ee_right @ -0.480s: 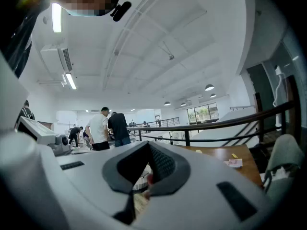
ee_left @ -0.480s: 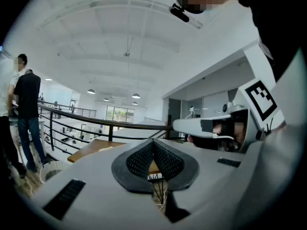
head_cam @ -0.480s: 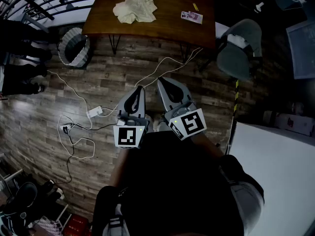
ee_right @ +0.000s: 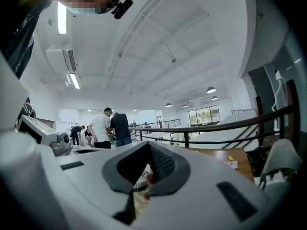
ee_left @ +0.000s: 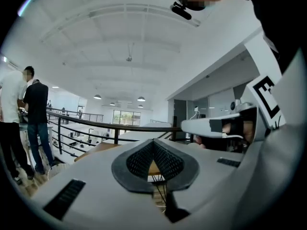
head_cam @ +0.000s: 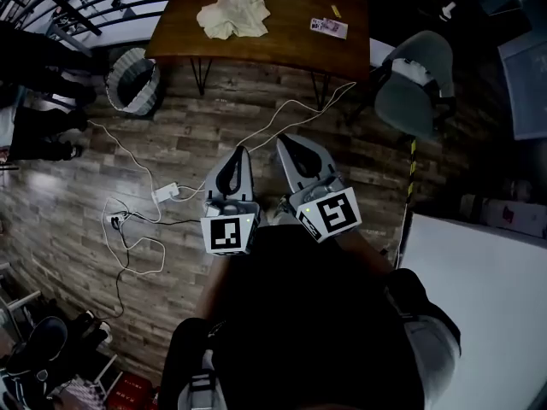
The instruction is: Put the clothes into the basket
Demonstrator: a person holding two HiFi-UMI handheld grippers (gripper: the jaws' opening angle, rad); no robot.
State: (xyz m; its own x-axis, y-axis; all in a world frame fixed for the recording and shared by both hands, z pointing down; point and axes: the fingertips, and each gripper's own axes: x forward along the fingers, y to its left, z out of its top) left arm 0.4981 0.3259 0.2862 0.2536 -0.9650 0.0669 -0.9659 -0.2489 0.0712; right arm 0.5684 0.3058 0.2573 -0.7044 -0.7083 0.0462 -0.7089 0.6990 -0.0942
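A crumpled cream cloth lies on the brown wooden table at the top of the head view. The mesh basket stands on the floor by the table's left end. Both grippers are held close to my body, level, well short of the table. My left gripper has its tips together, with nothing between them. My right gripper is shut and empty too. In the left gripper view the left gripper points at the table's edge. The right gripper points toward the table.
White cables and a power adapter trail across the wood floor. A grey chair stands right of the table. A small card lies on the table. People stand at the left by a railing. A white surface is at the right.
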